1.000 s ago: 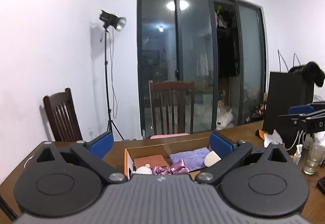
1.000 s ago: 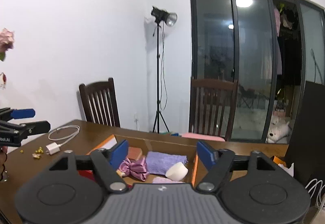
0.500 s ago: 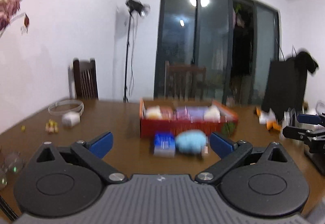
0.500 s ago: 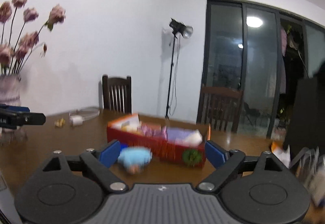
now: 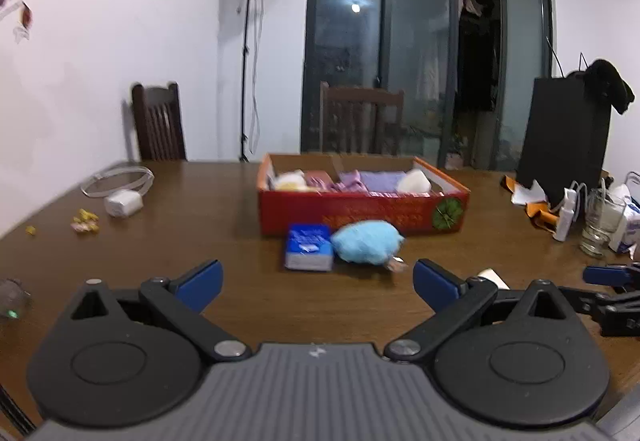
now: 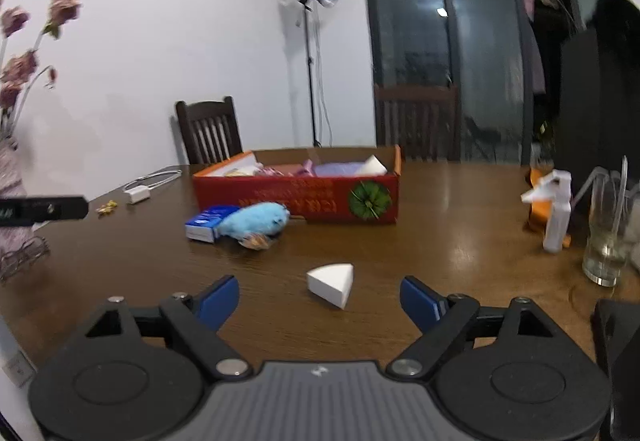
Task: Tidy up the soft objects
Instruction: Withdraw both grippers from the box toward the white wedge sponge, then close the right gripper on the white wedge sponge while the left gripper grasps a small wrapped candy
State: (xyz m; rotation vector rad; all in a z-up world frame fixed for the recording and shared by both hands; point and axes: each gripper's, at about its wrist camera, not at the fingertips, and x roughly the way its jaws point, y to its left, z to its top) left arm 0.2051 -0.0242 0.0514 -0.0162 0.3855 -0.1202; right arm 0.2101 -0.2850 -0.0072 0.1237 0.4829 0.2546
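The right gripper (image 6: 320,297) stands wide with nothing between its blue pads; its jaws have just been closing a little after opening, and they hang low over the brown table (image 6: 460,241), aimed at a white wedge-shaped sponge (image 6: 331,283) that lies just ahead of them, well apart from everything else. The left gripper (image 5: 318,279) is equally wide and empty, facing a blue plush toy (image 5: 366,241) that touches a blue tissue pack (image 5: 309,245), both just in front of the red box (image 5: 360,211). The box already holds a purple cloth (image 5: 378,177) and another white sponge (image 5: 414,181), so the wedge, plush and pack look like what is left to put in. To do the pick well, the right hand should probably bring the pads down on either side of the wedge, squeezing across its flat faces rather than the curved edge, and close only until the foam gives slightly, since a hard pinch could make it pop out. The left hand would do best to take the plush by its round middle, clear of the tissue pack, so the pack is not dragged along.
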